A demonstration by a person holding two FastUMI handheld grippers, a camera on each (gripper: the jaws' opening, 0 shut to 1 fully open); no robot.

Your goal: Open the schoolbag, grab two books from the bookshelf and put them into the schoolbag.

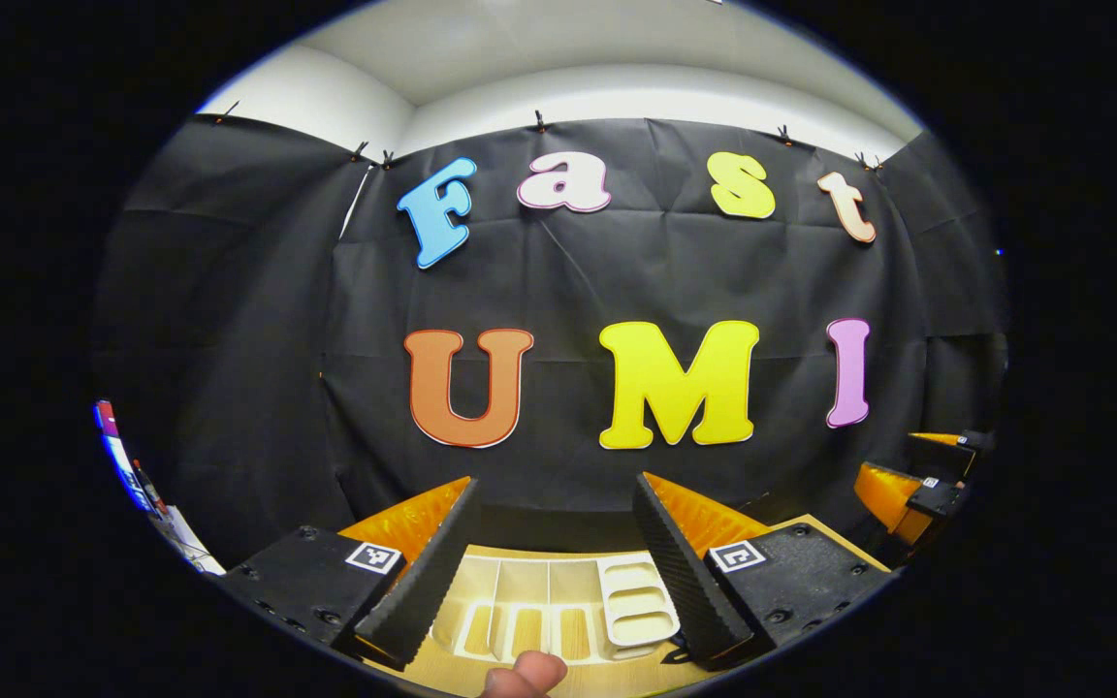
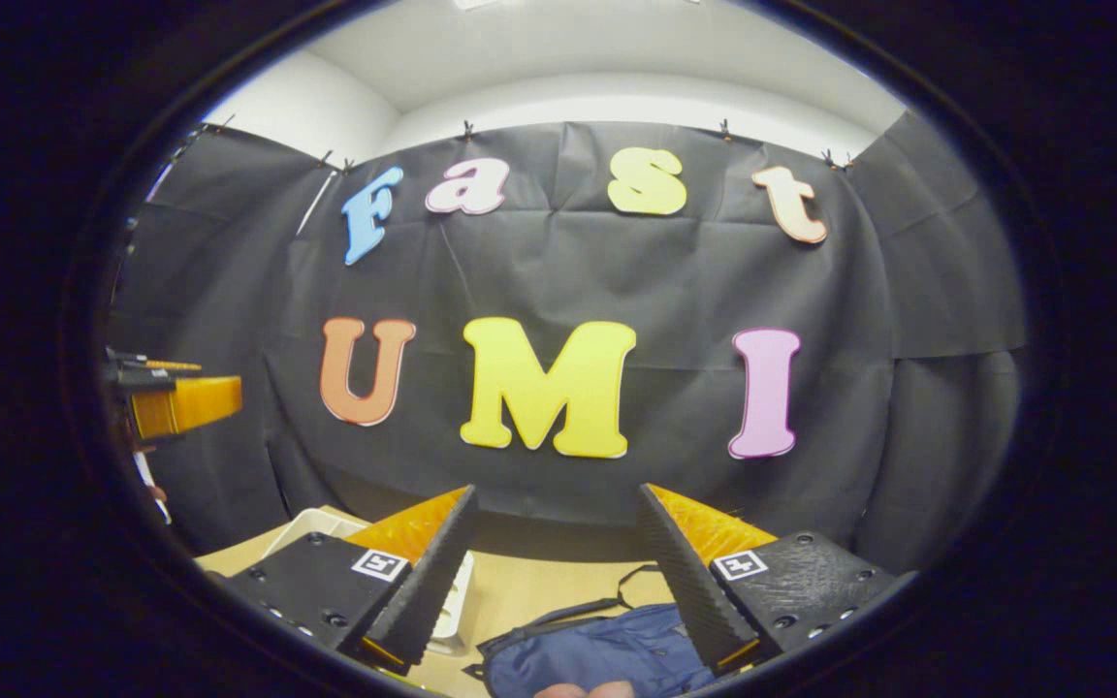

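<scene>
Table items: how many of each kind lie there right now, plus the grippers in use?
Schoolbag: 1
Rack: 1
Grippers, left gripper and right gripper: 2
Total: 4

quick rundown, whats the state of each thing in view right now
left gripper: open, nothing between its fingers, held above the table
right gripper: open, holding nothing
white bookshelf: lying on the table, below the left gripper; no books visible in its slots
blue schoolbag: lying on the table under the right gripper; cannot tell whether zipped
</scene>
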